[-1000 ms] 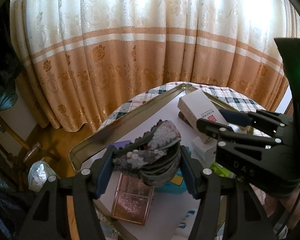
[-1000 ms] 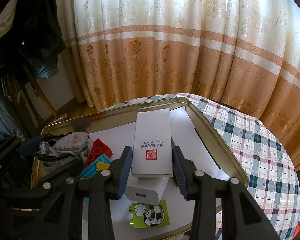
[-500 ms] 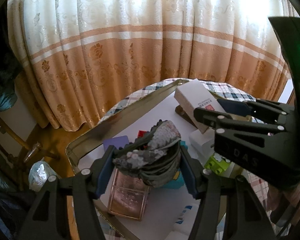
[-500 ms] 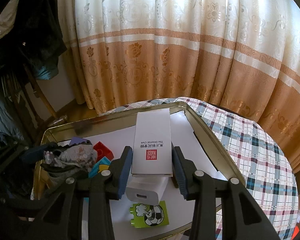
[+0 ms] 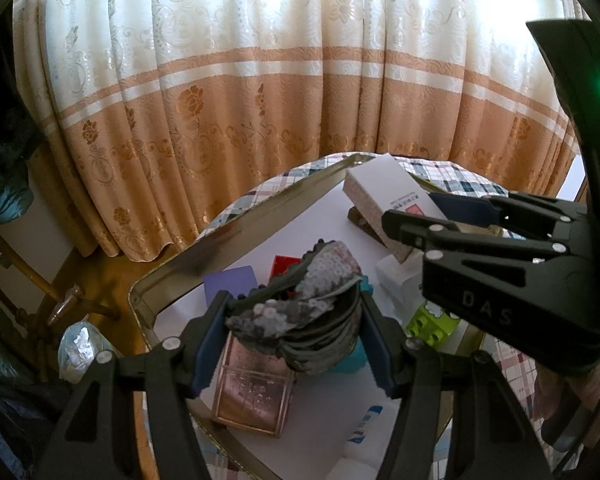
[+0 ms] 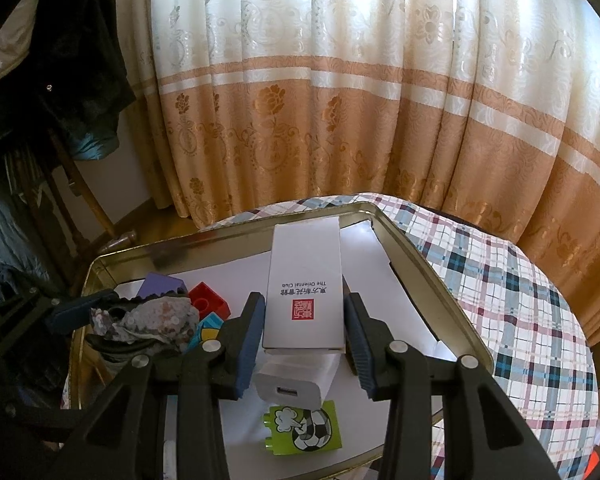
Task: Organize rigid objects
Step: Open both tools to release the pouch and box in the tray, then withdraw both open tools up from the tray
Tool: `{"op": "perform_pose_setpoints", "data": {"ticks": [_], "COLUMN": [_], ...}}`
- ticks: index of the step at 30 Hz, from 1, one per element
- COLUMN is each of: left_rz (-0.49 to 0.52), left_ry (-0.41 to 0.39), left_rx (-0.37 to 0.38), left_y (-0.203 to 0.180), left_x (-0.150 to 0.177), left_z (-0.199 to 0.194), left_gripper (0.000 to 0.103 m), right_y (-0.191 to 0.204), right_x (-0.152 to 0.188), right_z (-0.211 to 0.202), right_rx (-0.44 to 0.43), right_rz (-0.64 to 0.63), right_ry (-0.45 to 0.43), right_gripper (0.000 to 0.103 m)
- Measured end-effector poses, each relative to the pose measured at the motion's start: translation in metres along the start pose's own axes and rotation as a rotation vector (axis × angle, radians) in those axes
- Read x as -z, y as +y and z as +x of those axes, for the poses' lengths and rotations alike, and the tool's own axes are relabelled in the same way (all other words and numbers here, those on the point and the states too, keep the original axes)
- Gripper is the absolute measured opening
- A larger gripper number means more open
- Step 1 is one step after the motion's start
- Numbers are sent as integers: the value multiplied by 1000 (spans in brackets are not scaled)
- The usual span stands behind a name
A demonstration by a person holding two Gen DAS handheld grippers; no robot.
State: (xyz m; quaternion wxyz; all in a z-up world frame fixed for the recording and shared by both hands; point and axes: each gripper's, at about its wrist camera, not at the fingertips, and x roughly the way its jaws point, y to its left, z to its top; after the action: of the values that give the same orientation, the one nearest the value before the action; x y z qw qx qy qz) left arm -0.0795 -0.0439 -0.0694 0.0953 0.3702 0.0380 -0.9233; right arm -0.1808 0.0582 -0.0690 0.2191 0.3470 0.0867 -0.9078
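Observation:
My left gripper (image 5: 294, 334) is shut on a grey sequinned pouch (image 5: 304, 316) and holds it above the metal tray (image 5: 236, 236). My right gripper (image 6: 304, 338) is shut on a long white box (image 6: 306, 288) with a red seal, raised over the tray (image 6: 428, 280). The box also shows in the left wrist view (image 5: 388, 200), gripped by the right gripper (image 5: 420, 216). The pouch shows at the left of the right wrist view (image 6: 148, 322).
In the tray lie a white charger (image 6: 292, 384), a green football brick (image 6: 304, 426), a red brick (image 6: 208, 304), a purple brick (image 6: 160, 284), a copper tin (image 5: 256, 392) and a teal brick (image 5: 352, 356). A plaid cloth (image 6: 520, 320) covers the table. Curtains hang behind.
Both grippers have risen a little with their loads. More of the tray and its bricks shows beneath them.

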Motion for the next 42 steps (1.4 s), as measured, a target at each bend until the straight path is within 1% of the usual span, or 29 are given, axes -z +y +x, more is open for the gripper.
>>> {"op": "perform_pose_setpoints", "data": {"ticks": [5,9,11,13,14,16,17,18,20,24,26,28,29,34,37,39,42], "left_rz": [4,4,3,0,-1,-1,0,2,6,24,34,38,34,13,5,4,4], "left_ry": [6,8,0,-11,-16,-27,-30,-34,-49,-76,-88,-99,-96,-78,-84,-90,-91], "left_rx": [11,13,18,20,19,13,15,17,4,9,-4,-14,-21,-34,-52,-51,-54], "left_y": [-2,-1,-1,0,1,1,0,0,-2,-6,-7,-4,-3,8,13,16,20], "left_x": [2,3,2,1,1,0,-1,-1,-1,-2,-3,-3,-3,-1,2,3,5], "left_z": [-1,-2,-5,-9,-11,-15,-16,-18,-23,-35,-40,-45,-46,-52,-59,-64,-70], "left_gripper": [63,64,64,70,76,80,83,90,97,99,102,102,102,102,102,102,102], "right_y": [2,4,2,-2,-4,-7,-8,-9,-12,-18,-19,-20,-19,-15,-9,-4,-2], "right_x": [0,2,3,4,5,8,9,11,14,17,20,22,22,26,28,29,28], "right_z": [-1,-5,-8,-11,-13,-18,-21,-25,-31,-47,-54,-60,-63,-84,-94,-100,-106], "right_rx": [-42,-27,-18,-24,-22,-15,-11,-2,6,29,36,48,54,65,82,95,102], "right_rz": [4,-4,8,29,38,49,52,57,69,103,117,123,125,147,133,132,136], "right_ry": [-2,-5,-15,-20,-23,-32,-36,-41,-50,-79,-88,-93,-99,-134,-141,-143,-149], "right_gripper": [45,45,47,53,54,60,62,65,68,78,80,84,85,98,100,102,102]}}
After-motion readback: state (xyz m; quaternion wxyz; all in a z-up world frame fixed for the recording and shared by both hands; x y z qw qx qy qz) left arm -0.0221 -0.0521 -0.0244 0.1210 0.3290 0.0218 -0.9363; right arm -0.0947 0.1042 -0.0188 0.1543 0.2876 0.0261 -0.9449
